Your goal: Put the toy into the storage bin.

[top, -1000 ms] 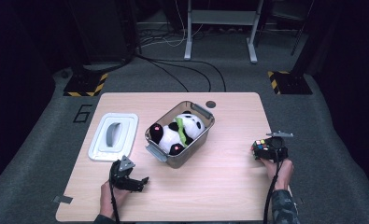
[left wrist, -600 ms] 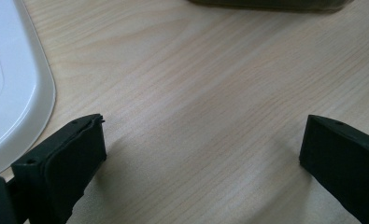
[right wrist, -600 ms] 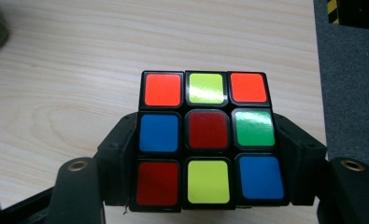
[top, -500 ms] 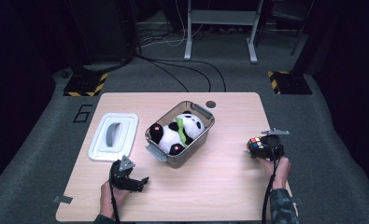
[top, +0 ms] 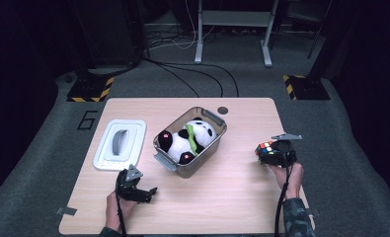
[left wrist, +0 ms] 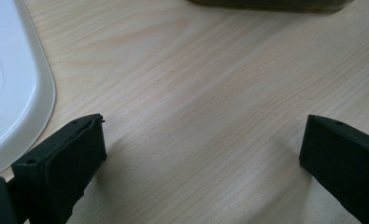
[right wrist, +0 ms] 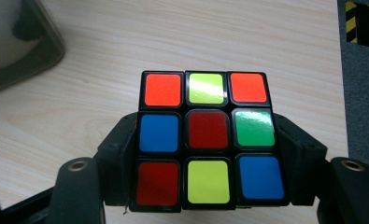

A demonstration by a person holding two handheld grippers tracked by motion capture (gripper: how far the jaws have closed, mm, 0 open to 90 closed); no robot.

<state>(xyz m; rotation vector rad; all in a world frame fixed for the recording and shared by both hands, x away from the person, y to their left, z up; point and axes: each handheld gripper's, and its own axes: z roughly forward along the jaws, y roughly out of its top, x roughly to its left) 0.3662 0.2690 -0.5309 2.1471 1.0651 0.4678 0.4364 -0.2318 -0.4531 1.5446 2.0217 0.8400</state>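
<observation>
Cube: a colour cube (right wrist: pixel 209 140) is clamped between the fingers of the right gripper (top: pixel 276 153), held above the right edge of the desk (top: pixel 242 197), well apart from the bin (top: pixel 210 148).
Right fingers: grasping the cube by its two side faces; one black pad (right wrist: pixel 121 154) is seen flat against the left face.
Left gripper: the left gripper (top: pixel 136 190) rests low over the desk near the front edge, its fingers (left wrist: pixel 65 163) released and spread wide, with bare wood between them.
Risk, slip: the cube is gripped on smooth plastic faces only; a jerk or tilt could let it slide out and drop to the desk or off the near edge to the floor.
Risk, twist: the layers could be turned by uneven pressure, which would loosen the hold.
Risk, fit: the bin looks almost full, so the cube may be left perched on top and roll out.
Bin: a grey metal bin with handles, set askew mid-desk; a panda plush (top: pixel 190 140) with a green piece fills it.
Lid: a white lid (top: pixel 121 145) lies flat left of the bin, nothing on it.
</observation>
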